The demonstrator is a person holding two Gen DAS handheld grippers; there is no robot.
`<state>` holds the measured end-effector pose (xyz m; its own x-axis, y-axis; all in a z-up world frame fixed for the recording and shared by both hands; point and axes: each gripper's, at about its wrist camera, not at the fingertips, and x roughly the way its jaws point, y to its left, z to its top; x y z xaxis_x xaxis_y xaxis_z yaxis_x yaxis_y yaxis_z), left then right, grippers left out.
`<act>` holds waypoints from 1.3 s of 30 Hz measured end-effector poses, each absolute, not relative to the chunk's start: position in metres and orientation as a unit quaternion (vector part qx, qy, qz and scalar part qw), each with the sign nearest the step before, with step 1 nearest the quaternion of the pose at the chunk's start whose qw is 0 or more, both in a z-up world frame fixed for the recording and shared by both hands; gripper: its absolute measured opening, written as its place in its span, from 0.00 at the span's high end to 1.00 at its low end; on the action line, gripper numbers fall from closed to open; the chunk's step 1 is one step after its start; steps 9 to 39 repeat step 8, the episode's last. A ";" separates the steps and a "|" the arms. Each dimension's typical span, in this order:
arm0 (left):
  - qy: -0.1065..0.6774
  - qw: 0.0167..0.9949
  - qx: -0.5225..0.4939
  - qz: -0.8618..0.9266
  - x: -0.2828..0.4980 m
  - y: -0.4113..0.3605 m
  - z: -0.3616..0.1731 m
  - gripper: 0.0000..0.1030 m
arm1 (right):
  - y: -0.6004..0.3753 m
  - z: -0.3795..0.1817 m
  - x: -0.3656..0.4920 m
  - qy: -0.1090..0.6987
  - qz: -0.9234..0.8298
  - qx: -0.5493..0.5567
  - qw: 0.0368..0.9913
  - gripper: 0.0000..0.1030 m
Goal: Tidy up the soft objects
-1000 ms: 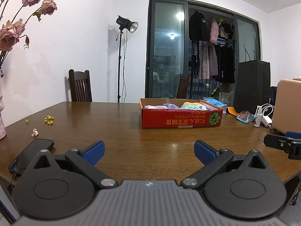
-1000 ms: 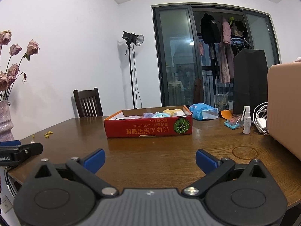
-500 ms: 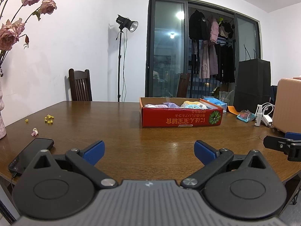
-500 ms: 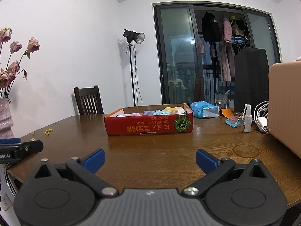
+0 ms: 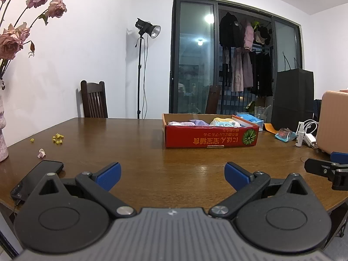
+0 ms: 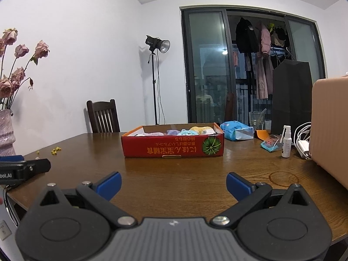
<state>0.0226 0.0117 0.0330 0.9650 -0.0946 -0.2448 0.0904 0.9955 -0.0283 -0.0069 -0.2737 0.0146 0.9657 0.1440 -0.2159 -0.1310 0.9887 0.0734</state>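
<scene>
Worktop: a brown wooden worktop (image 5: 134, 152) spreads ahead of both claws, with its near edge just under them.
Case: a tan hard case (image 6: 328, 128) stands on the worktop to the right of the right claw, partly cut off by the frame edge.
Black bag: a tall black bag (image 5: 292, 97) stands far ahead and to the right of the left claw, behind the small clutter.
Box: a shallow red cardboard box (image 5: 209, 133) sits ahead of the left claw, slightly to its right; from the right claw it lies straight ahead and a little to the left (image 6: 174, 143). It is well apart from both.
Soft toys: purple, yellow and light blue soft toys (image 5: 219, 121) lie inside the box, only their tops showing above its wall.
Left claw: the left claw (image 5: 171, 174) hovers over the near edge of the worktop, its blue-tipped fingers spread wide with nothing between them.
Right claw: the right claw (image 6: 173, 183) is likewise spread wide and grips nothing.
Phone: a dark phone (image 5: 37, 179) lies flat just left of the left claw, at the worktop's edge.
Spray bottle: a small white spray bottle (image 6: 286, 142) stands ahead and right of the right claw, beside white cables.
Petals: yellow bits (image 5: 57, 138) lie scattered ahead and left of the left claw.
</scene>
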 end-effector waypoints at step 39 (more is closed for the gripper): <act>0.085 0.995 0.008 -0.055 0.011 0.007 0.037 0.00 | -0.265 0.017 -0.018 0.069 0.075 0.003 0.995 0.00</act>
